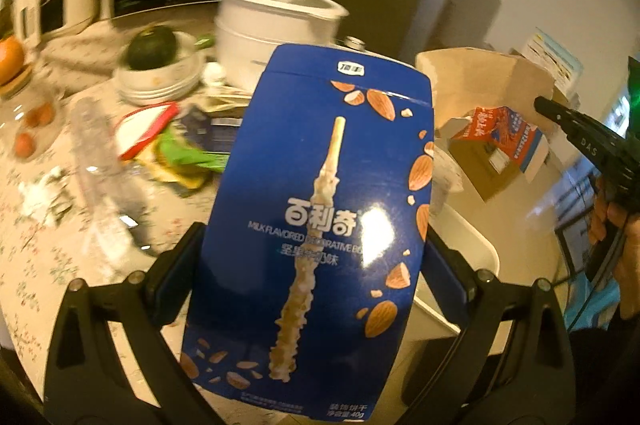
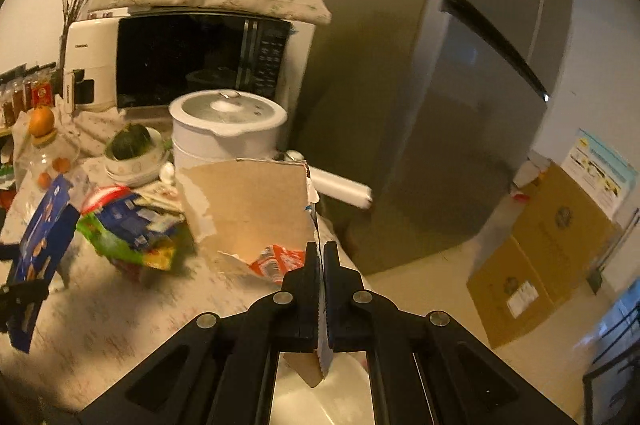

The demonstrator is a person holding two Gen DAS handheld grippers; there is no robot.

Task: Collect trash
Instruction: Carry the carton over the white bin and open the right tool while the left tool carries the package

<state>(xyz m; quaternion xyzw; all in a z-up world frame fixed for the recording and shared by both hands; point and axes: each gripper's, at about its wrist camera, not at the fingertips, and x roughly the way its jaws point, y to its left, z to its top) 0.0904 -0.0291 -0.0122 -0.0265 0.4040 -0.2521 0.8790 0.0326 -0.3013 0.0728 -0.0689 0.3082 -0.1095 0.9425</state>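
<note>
My left gripper is shut on a blue almond biscuit-stick box and holds it upright above the table; the same box shows at the left of the right wrist view. My right gripper is shut on the torn wall of an open cardboard box, which also shows in the left wrist view. A red and blue carton lies inside that box. A pile of wrappers lies on the table, seen also in the right wrist view.
A white pot with lid, a bowl with a green squash, a microwave and a glass jar with an orange stand at the back. A grey fridge is at the right, stacked brown boxes on the floor.
</note>
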